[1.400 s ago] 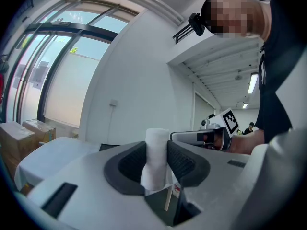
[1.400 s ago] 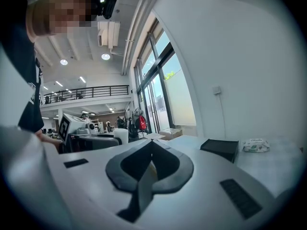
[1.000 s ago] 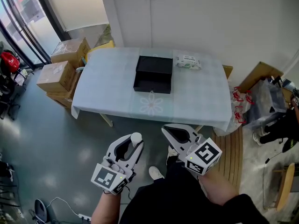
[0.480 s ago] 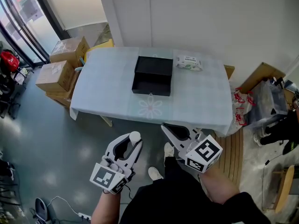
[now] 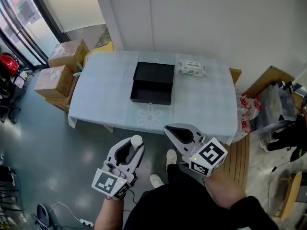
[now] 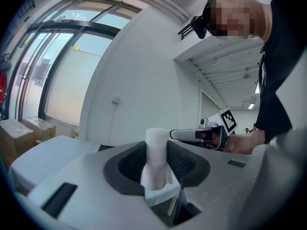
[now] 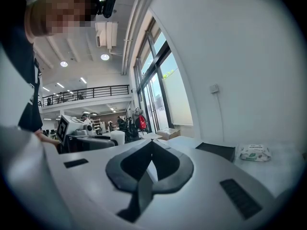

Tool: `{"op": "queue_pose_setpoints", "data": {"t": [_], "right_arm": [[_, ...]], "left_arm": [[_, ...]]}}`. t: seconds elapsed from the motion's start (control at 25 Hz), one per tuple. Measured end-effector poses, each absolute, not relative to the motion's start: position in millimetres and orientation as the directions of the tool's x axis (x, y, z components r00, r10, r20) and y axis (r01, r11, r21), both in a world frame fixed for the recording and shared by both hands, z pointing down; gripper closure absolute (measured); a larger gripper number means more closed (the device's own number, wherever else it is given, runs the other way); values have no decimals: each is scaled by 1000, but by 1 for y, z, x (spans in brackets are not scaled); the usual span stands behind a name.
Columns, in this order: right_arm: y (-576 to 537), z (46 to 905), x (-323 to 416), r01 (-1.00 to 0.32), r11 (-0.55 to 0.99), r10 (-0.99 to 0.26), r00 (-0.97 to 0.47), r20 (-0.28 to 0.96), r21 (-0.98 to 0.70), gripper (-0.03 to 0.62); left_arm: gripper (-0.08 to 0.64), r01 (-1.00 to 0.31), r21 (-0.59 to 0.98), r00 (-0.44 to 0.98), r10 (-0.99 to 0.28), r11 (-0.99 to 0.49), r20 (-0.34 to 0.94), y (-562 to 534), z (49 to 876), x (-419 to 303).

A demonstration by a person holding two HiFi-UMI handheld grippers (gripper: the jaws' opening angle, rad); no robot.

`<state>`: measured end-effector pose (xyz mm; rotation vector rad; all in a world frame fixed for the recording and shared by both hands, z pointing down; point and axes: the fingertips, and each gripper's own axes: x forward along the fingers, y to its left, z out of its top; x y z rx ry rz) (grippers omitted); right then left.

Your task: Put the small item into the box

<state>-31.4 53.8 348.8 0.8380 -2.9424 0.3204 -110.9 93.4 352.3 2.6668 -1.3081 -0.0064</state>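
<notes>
A black open box [image 5: 152, 83] lies on the table with the pale blue cloth [image 5: 100, 95], its lid raised at the far side. My left gripper [image 5: 136, 142] is held low over the floor, well short of the table, shut on a small white cylinder [image 5: 136, 140] that stands upright between its jaws [image 6: 156, 153]. My right gripper [image 5: 172, 131] hovers just before the table's near edge, its jaws shut with nothing between them [image 7: 151, 143]. The box also shows as a dark slab [image 7: 216, 150] ahead of the right gripper.
A pack of wet wipes [image 5: 192, 68] lies on the table to the right of the box. Cardboard boxes [image 5: 60, 68] are stacked at the table's left end. A cardboard sheet and bags [image 5: 268, 99] stand at the right. White wall behind the table.
The table and box have slid slightly lower and to the left in the head view as the person steps closer. Both grippers keep their pose and the white cylinder stays gripped.
</notes>
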Motion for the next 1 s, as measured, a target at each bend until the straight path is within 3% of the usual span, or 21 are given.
{"op": "queue_pose_setpoints", "data": {"t": [1.0], "right_arm": [[-66,341,13,-508,838,-507,-860,63,-197,583]], "left_arm": [[423,-805,127,591,-799,-579,107,-17,344,-68]]}}
